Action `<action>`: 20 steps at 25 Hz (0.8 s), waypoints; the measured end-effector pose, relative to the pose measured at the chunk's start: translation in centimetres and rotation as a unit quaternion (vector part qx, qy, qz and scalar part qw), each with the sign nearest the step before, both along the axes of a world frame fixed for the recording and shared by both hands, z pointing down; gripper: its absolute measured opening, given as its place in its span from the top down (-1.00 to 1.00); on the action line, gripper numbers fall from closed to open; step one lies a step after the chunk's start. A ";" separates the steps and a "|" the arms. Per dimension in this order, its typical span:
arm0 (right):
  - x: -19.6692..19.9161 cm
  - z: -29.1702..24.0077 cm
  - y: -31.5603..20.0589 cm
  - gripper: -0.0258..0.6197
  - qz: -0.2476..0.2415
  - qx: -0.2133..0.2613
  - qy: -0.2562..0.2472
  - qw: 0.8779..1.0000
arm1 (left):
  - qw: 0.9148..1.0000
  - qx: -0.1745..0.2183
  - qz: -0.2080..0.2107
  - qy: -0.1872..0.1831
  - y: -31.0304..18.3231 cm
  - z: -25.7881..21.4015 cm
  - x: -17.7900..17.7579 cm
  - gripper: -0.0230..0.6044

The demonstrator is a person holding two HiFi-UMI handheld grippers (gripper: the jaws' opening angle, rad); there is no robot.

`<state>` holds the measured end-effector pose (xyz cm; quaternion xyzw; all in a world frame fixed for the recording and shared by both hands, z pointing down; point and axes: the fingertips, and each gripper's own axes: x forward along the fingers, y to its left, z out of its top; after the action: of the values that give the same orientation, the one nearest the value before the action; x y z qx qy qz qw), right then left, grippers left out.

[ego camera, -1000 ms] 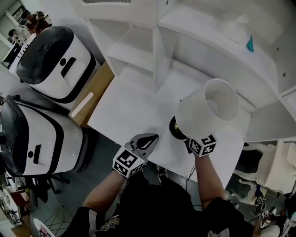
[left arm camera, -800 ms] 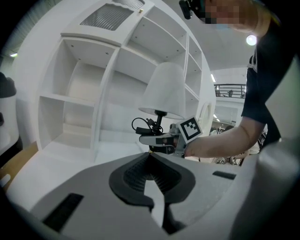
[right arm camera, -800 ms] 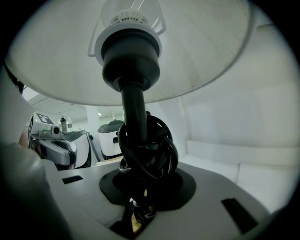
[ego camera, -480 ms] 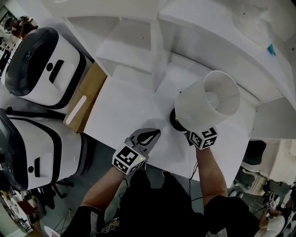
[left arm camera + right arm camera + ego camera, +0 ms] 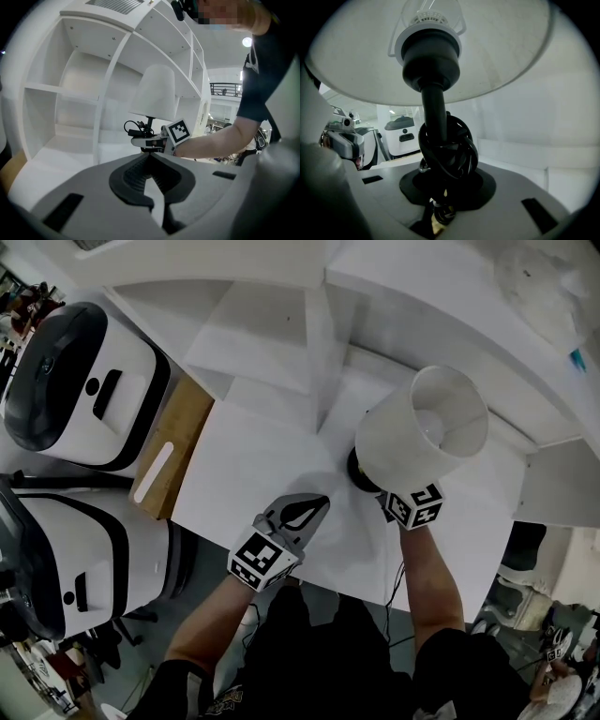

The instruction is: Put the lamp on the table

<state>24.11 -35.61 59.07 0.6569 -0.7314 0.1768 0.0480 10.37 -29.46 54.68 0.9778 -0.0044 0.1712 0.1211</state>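
The lamp has a white shade (image 5: 422, 432) and a black base (image 5: 359, 474), and stands upright over the far right part of the white table (image 5: 253, 465). I cannot tell whether the base touches the table. My right gripper (image 5: 386, 502) comes in from the near side and is shut on the lamp's black stem (image 5: 433, 108), where the black cord (image 5: 449, 152) is wound. The shade (image 5: 497, 51) fills the top of the right gripper view. My left gripper (image 5: 309, 512) hovers over the table's front edge, shut and holding nothing. Its view shows the lamp (image 5: 154, 89) and the right gripper (image 5: 157, 140).
A white shelf unit (image 5: 281, 324) with open compartments stands behind the table. Two white-and-black machines (image 5: 84, 381) (image 5: 66, 540) stand at the left, with a brown board (image 5: 173, 442) against the table's left edge. A small teal thing (image 5: 577, 359) lies on the upper right shelf.
The head camera has shifted, so the scene has slid slightly in frame. The lamp stays in the right gripper's hold over the same part of the table. The left gripper has barely moved.
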 end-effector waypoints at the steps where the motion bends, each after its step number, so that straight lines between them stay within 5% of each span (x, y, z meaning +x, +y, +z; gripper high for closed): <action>1: 0.2 0.0 -0.3 0.63 0.001 0.001 0.001 1.000 | 1.000 -0.001 -0.001 0.002 -0.2 -0.1 0.1 0.91; 20: 1.6 1.1 -4.1 0.63 0.009 0.009 0.010 1.000 | 1.000 -0.009 -0.005 -0.004 -1.1 0.9 -0.4 0.90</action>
<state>25.67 -39.74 60.15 0.6659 -0.7262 0.1640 0.0481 9.95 -30.56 55.63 0.9759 -0.0085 0.1743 0.1309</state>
